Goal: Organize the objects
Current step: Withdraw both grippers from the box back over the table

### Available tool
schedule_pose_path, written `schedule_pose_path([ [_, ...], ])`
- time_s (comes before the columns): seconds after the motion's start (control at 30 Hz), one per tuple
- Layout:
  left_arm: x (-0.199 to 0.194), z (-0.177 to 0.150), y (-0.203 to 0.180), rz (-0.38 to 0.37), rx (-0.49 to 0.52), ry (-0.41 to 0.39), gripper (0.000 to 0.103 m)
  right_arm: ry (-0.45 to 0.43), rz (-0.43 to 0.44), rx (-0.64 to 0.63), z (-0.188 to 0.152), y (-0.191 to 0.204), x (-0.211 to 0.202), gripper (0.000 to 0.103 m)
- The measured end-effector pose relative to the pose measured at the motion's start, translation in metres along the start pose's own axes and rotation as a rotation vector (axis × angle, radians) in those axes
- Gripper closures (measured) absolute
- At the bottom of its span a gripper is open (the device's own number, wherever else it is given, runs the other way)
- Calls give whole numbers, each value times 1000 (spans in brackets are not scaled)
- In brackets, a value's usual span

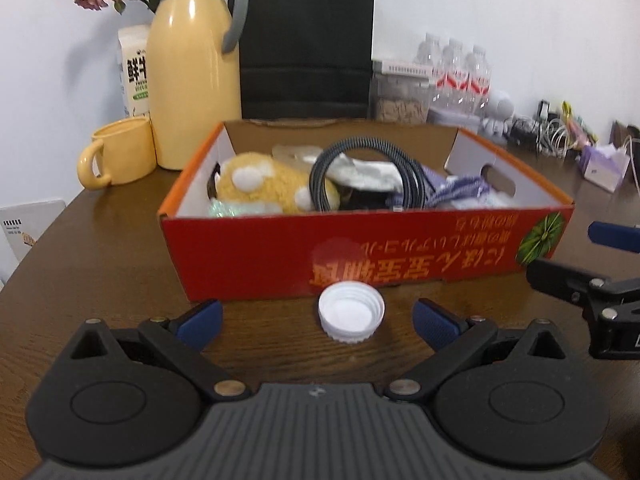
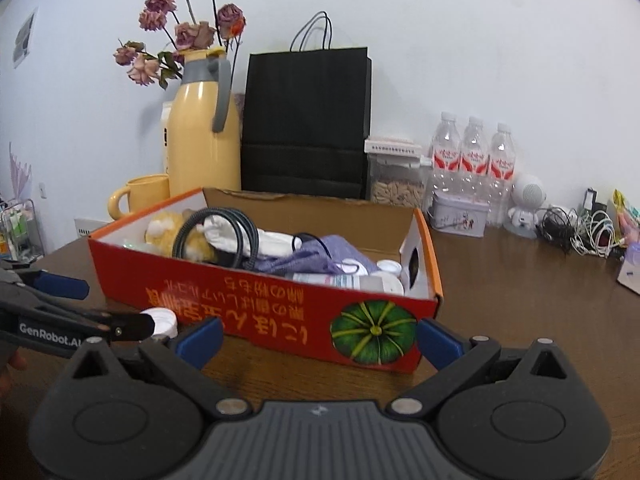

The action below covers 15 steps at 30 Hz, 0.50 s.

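The white cap (image 1: 351, 317) sits mouth-up on the bench (image 1: 100, 264) just before the red box (image 1: 248, 256), dead ahead between the spread fingers of the left hand-held gripper (image 1: 318, 322), nearer it than the equally released right hand-held gripper (image 2: 320, 340).

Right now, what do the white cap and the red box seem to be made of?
White cap: likely moulded plastic, smooth and slightly glossy, with ridged sides. Red box: apparently printed cardboard, matte, with a brown raw inner wall and folded flaps.
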State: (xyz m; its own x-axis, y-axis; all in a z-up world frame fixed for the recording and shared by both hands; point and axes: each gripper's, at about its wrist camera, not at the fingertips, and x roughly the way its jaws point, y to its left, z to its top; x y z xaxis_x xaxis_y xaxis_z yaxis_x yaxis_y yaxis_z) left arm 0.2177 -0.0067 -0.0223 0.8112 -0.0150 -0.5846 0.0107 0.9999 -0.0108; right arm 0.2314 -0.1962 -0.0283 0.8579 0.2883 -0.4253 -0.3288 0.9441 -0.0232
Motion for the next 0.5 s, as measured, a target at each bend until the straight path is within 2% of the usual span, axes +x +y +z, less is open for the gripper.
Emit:
schedule_pose_path([
  [0.23, 17, 0, -6, 26, 3, 52, 0, 41, -8, 1, -5, 0, 10, 0],
  [0.5, 29, 4, -10, 38, -20, 73, 0, 47, -4, 0, -5, 0, 12, 0],
])
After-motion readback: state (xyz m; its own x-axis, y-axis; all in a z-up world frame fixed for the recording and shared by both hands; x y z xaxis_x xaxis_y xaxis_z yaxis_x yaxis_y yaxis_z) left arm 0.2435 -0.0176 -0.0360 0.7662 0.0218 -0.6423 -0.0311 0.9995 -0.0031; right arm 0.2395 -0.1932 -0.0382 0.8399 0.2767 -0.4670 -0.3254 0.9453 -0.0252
